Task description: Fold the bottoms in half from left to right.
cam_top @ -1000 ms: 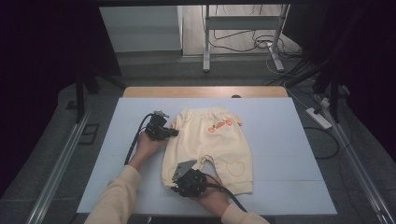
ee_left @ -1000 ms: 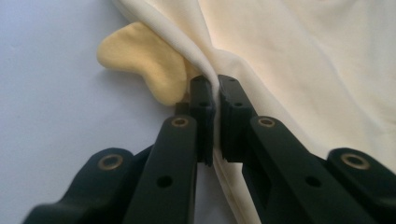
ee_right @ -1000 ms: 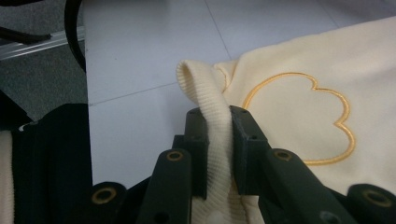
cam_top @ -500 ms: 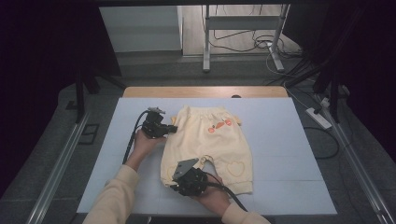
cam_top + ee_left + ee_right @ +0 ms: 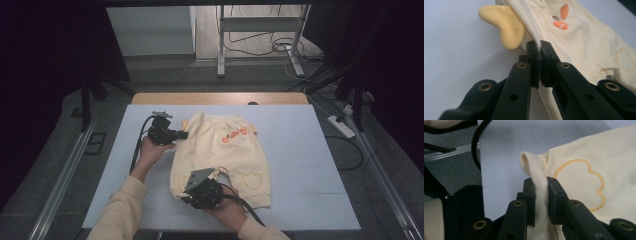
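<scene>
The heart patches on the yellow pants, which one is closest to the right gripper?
The heart on the leg whose ribbed cuff the right gripper pinches. The other heart sits on the far leg, away from both grippers.

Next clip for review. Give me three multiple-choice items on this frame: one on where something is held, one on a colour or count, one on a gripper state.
1. Where does the right gripper hold the pale yellow pants?
A. the ribbed leg cuff
B. the waistband
C. the carrot patch

2. How many heart outlines show on the pants in the high view?
A. none
B. two
C. four

3. What state is the left gripper in?
A. wide open above the table
B. shut on nothing
C. shut on the pants' edge

Answers:
1 A: in the right gripper view, the ribbed cuff sits between the fingers.
2 B: one heart lies on each leg.
3 C: in the left gripper view, the fingers pinch a thin fold of fabric near the waist.
</scene>
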The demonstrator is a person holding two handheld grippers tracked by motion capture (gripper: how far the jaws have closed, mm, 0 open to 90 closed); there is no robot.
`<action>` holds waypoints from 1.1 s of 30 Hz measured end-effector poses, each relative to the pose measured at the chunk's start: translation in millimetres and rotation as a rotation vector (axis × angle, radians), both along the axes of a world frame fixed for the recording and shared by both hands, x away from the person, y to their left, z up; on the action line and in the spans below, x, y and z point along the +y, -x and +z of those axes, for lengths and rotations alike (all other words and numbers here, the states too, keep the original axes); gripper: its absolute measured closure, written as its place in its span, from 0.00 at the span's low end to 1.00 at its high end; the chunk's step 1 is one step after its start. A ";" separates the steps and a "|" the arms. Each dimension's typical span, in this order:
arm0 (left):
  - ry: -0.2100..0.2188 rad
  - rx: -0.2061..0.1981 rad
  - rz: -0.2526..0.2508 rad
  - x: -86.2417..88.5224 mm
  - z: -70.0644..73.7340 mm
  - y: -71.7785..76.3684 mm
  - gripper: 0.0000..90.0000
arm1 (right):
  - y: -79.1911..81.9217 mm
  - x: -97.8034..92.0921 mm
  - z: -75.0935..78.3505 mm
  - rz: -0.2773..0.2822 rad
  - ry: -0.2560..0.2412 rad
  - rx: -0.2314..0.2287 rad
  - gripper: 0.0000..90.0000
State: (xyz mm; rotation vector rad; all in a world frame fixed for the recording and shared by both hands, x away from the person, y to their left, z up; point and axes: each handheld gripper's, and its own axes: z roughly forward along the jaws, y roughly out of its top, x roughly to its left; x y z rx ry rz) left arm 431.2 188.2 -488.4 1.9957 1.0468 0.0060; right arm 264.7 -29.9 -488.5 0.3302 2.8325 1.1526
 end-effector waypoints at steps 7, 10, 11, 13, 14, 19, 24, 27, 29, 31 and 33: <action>0.022 -0.001 0.003 3.4 4.5 1.5 0.96 | 1.8 -0.5 6.6 0.004 -0.017 -0.008 0.86; 0.023 0.008 0.002 5.2 2.5 0.4 0.96 | 1.5 0.1 3.6 0.004 -0.010 -0.001 0.86; 0.028 0.008 0.003 6.2 2.8 0.3 0.96 | 1.3 0.1 3.1 0.005 -0.010 0.002 0.86; 0.042 0.001 0.007 8.9 6.0 1.3 0.96 | 1.0 0.3 3.8 0.006 -0.014 0.000 0.86; 0.053 -0.002 0.008 9.6 8.0 2.0 0.96 | 1.0 0.4 5.8 0.007 -0.018 -0.002 0.86; 0.086 -0.043 0.005 12.6 24.0 7.3 0.96 | 5.8 1.4 19.5 0.023 -0.055 -0.027 0.86; 0.067 -0.025 -0.001 9.5 19.8 6.3 0.96 | 4.0 0.2 20.2 0.022 -0.060 -0.016 0.87; 0.070 -0.020 0.000 10.3 18.6 5.6 0.96 | 3.5 0.6 15.9 0.020 -0.057 -0.005 0.87; 0.072 -0.019 0.001 11.3 18.0 5.1 0.96 | 3.8 1.4 15.3 0.024 -0.052 -0.008 0.87; 0.073 -0.015 0.003 13.2 16.8 4.4 0.96 | 3.3 2.0 14.8 0.026 -0.053 -0.009 0.87; 0.076 -0.013 0.007 14.2 16.7 4.6 0.96 | 2.8 2.2 14.5 0.023 -0.056 -0.005 0.87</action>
